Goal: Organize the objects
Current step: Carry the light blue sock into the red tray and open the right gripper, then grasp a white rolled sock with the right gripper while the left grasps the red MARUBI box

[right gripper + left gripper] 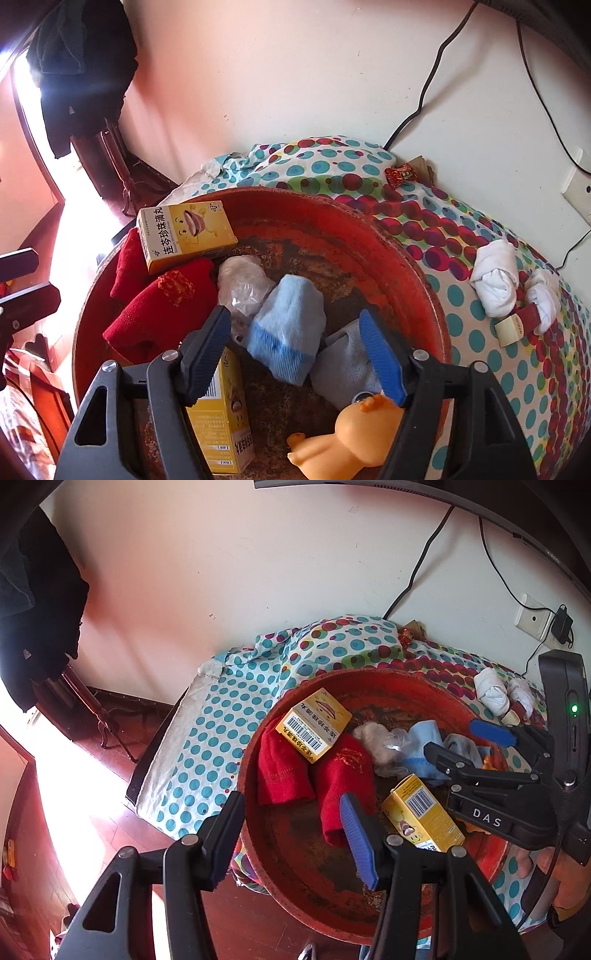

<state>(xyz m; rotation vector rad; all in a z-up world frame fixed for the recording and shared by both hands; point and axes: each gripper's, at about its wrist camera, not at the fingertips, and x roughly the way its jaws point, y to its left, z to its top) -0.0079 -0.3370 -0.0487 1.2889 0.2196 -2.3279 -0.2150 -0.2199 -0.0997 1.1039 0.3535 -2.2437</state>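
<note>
A round red basin [424, 266] is sitting on a spotted cloth [461, 236], and most of the things are lying inside it. Between the fingers of the right gripper [295, 354], which are standing apart and pressing on nothing, a light blue sock [286, 328] is lying on the basin floor. A grey sock [343, 363] is lying beside it, under the right finger [380, 354]. Below that finger an orange rubber duck [347, 439] is lying on its side. Under the left finger [207, 354] a yellow box [225, 428] is lying flat. Beyond the fingertips a clear plastic bag [243, 284] is crumpled, with a red sock [159, 314] to its left and a second yellow box [184, 232] leaning on the basin's far rim.

The left gripper [291, 830] is hovering over the near side of the basin, its fingers wide apart and holding nothing; its right fingertip [356, 834] is showing over the toe of the red sock [343, 779].

Outside the basin, far to the right of the right gripper's fingers, two rolled white socks [495, 280] and a small cream and red box [517, 325] are lying on the cloth. A wrapped sweet [400, 175] is lying near the wall.
</note>
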